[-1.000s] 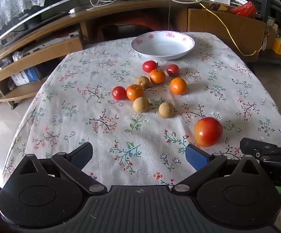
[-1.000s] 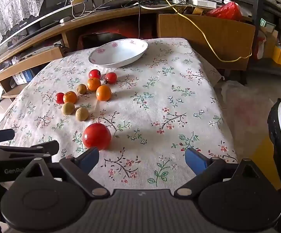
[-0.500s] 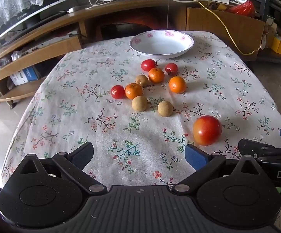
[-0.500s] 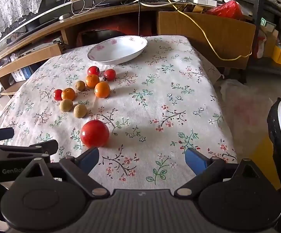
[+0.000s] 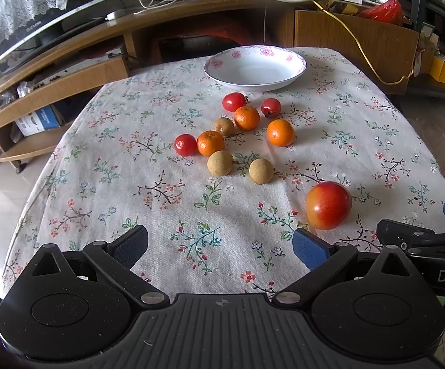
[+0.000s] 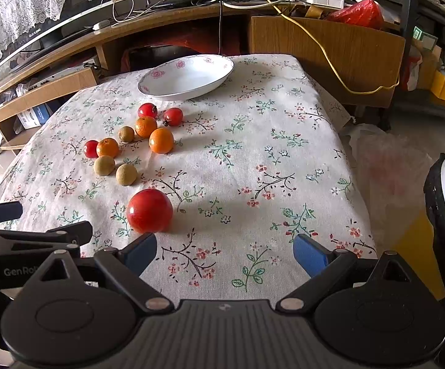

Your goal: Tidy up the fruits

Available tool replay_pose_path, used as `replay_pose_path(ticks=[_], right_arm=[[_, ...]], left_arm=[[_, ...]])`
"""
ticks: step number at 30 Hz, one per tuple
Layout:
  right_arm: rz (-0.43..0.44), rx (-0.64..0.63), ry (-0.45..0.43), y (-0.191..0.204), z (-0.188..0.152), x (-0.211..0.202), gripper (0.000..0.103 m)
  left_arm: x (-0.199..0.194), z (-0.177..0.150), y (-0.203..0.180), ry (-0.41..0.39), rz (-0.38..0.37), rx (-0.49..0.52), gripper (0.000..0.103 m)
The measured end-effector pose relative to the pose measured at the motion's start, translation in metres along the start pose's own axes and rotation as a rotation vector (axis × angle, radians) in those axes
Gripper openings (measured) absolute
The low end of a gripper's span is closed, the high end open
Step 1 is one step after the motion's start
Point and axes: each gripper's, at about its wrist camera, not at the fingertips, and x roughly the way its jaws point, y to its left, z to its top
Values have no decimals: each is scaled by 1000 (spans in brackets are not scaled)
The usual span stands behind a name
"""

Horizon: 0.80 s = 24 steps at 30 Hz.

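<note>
Both hand-held tools hang over the near edge of the floral-printed tablecloth [image 5: 105,166], each spread wide and holding nothing. The left gripper [image 5: 221,246] looks down the middle of the cloth, with bare fabric between its blue pads. Going left to right across the centre of the cloth, the loose fruit starts with a small red cherry tomato [image 5: 185,144] touching an orange mandarin [image 5: 210,143], then 3 tan, round longans [image 5: 220,162], 2 more mandarins [image 5: 280,132] and 2 more small red tomatoes [image 5: 233,101] toward the far edge. The shallow white bowl with a pink flower rim [image 5: 222,61] sits empty at the far edge, just beyond the cluster. Nearest of all, and set apart from the rest toward the near edge, is the big red-and-yellow round apple [image 5: 328,205]. It lies ahead and to the right of the left gripper's right pad, but ahead and just left of the right gripper [image 6: 225,253], almost touching the tip of that tool's left pad. The apple is round, so no axis matters for the grasp. By my reading the right gripper is the nearer one: a small shift left would bring the apple between its open pads.
</note>
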Motion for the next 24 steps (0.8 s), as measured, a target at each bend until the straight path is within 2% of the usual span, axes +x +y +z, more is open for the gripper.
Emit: replay_pose_path(ticks=[24], right_arm=[[-2,-3,20,2,0,5,96]], left_arm=[[4,-2,1,16,2,5,100]])
